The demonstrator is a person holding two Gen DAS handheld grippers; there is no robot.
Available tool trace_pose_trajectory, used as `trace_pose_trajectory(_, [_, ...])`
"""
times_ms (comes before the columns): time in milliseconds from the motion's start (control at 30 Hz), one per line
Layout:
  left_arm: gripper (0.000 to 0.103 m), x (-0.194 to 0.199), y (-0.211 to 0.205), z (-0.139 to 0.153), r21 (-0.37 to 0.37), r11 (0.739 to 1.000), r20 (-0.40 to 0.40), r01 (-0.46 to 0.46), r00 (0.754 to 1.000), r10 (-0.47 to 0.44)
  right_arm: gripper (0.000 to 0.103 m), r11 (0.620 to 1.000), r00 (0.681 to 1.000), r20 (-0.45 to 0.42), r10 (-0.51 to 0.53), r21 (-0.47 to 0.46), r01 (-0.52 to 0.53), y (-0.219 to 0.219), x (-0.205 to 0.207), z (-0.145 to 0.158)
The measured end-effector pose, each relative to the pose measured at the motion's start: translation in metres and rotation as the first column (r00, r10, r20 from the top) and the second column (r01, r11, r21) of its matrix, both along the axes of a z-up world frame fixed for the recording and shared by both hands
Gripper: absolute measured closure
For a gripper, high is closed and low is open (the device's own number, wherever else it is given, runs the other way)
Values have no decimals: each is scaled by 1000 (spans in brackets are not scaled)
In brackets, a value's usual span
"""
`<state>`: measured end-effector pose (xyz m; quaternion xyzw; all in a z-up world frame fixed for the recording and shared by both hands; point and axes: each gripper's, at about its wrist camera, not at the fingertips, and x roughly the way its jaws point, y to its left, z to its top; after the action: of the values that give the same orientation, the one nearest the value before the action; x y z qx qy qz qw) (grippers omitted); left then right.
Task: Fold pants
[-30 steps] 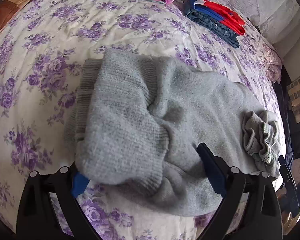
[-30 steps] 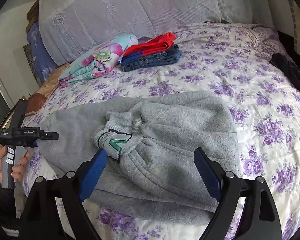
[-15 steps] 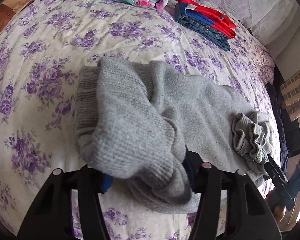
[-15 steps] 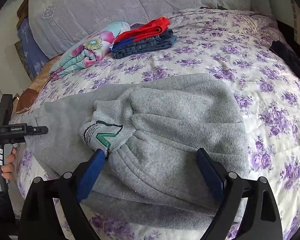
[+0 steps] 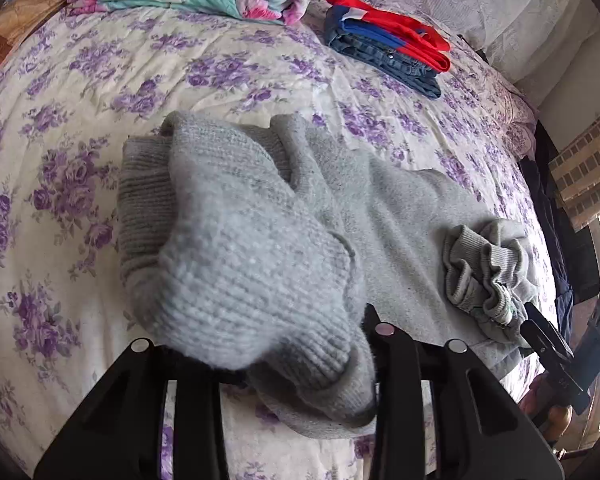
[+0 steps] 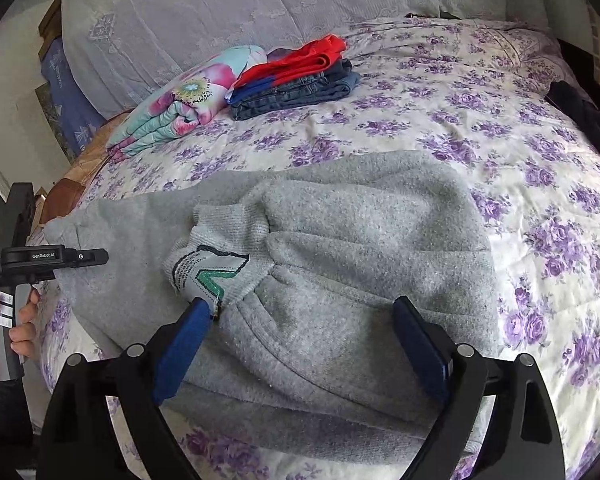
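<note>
A pair of grey fleece sweatpants [image 6: 340, 248] lies partly folded across a bed covered by a cream bedspread printed with purple roses [image 6: 500, 128].

In the left wrist view, the left hand-held gripper [image 5: 268, 356] sits at the bottom centre of the frame. Its black fingers are drawn close together and clench a ribbed grey leg cuff [image 5: 236, 264], which bulges up over them and hides the blue pads. The rest of the sweatpants [image 5: 404, 216] stretches toward the right of the frame, ending at a bunched elastic waistband [image 5: 484, 268]. At the lower right edge, the right hand-held gripper [image 5: 548, 340] appears as a black tool just beside the waistband.

In the right wrist view, the right hand-held gripper [image 6: 304, 332] fills the bottom of the frame with its blue-padded fingers [image 6: 182, 354] spread wide, released, one on either side of the waistband end of the sweatpants. The left pad touches a white label with a green mark [image 6: 206, 274]. At the left edge, a hand grips the left hand-held gripper [image 6: 96, 256] at the far end of the fabric.

Near the headboard, in the upper part of both frames, sit a folded floral quilt in teal and pink [image 6: 176, 104] and a stack of folded red and blue-denim clothes [image 6: 296, 76], just beside each other.
</note>
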<state>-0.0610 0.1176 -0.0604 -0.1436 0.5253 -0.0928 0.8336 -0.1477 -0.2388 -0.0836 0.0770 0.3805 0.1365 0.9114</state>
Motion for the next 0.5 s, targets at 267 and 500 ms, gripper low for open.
trace_pose_trajectory(267, [75, -26, -87, 95, 180, 967, 192, 179, 958, -213, 10, 999, 996, 91, 26, 16, -28, -14, -16, 30])
trace_pose_trajectory(500, [61, -18, -231, 89, 350, 857, 130, 378, 886, -444, 10, 996, 991, 114, -73, 61, 66, -58, -33, 32])
